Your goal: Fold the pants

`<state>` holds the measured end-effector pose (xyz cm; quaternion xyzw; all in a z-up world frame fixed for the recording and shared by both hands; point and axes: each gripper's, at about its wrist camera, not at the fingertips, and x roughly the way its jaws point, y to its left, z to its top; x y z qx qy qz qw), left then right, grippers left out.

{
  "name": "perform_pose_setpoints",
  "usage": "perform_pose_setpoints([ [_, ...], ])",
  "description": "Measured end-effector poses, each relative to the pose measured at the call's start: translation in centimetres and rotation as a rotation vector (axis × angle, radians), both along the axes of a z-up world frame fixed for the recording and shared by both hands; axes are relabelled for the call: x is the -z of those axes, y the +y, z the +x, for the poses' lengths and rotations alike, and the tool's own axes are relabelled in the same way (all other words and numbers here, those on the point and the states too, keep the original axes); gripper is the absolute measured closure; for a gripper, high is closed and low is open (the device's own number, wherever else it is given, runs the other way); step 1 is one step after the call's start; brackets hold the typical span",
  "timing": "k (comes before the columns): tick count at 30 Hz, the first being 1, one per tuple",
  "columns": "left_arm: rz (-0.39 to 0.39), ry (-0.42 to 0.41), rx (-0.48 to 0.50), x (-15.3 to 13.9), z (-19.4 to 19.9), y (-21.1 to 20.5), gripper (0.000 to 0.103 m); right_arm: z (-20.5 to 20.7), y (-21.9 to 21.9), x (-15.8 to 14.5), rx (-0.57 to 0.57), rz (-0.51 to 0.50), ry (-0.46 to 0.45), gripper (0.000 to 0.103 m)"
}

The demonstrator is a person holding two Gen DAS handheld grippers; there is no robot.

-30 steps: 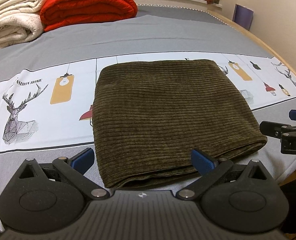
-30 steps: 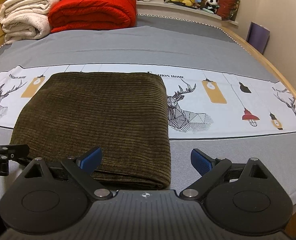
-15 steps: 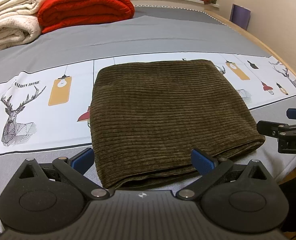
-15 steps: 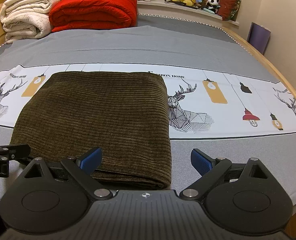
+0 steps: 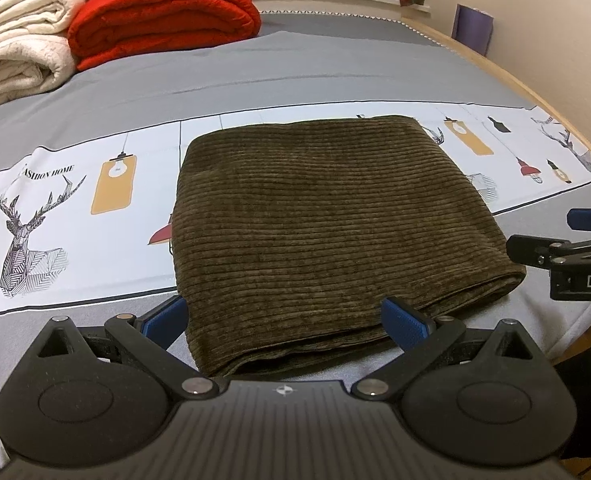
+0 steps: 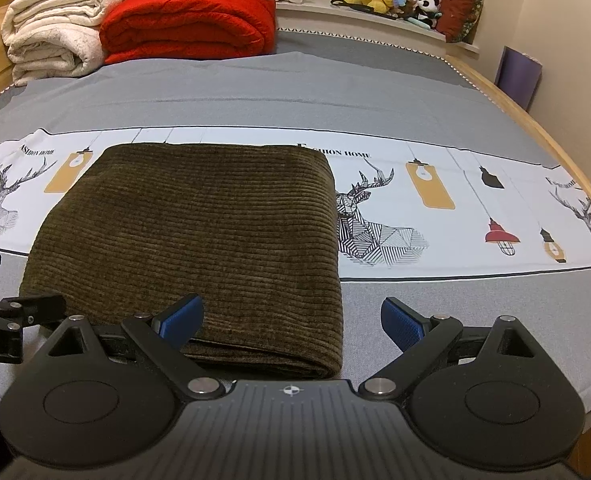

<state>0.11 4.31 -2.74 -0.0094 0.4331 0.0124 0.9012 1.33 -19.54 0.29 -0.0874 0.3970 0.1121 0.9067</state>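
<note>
Bed (image 5: 335, 60) was roomy, so pants (image 5: 327, 224) sat folded square near the edge; my left gripper (image 5: 283, 322) and right gripper (image 6: 291, 320) hovered wide apart, holding nothing.

The picture's edge cut off the cream folded blankets (image 5: 11, 60) at the bed's far left corner; the folded olive corduroy pants (image 5: 327, 224) hid their inner layers.

light: warm, even indoor | shadows: soft, faint under pants (image 5: 327, 220) | glare: none | focus: sharp mid-frame | distortion: strong fisheye bending, dark vignette at corners
</note>
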Motion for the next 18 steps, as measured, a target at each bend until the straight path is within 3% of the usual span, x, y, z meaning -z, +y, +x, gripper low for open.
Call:
perform_pose_setpoints([
  [18,-0.006,0.002,0.007,0.18,-0.15,0.11,0.000,0.02,0.01,0.44,-0.009,-0.021,0.015,0.007],
])
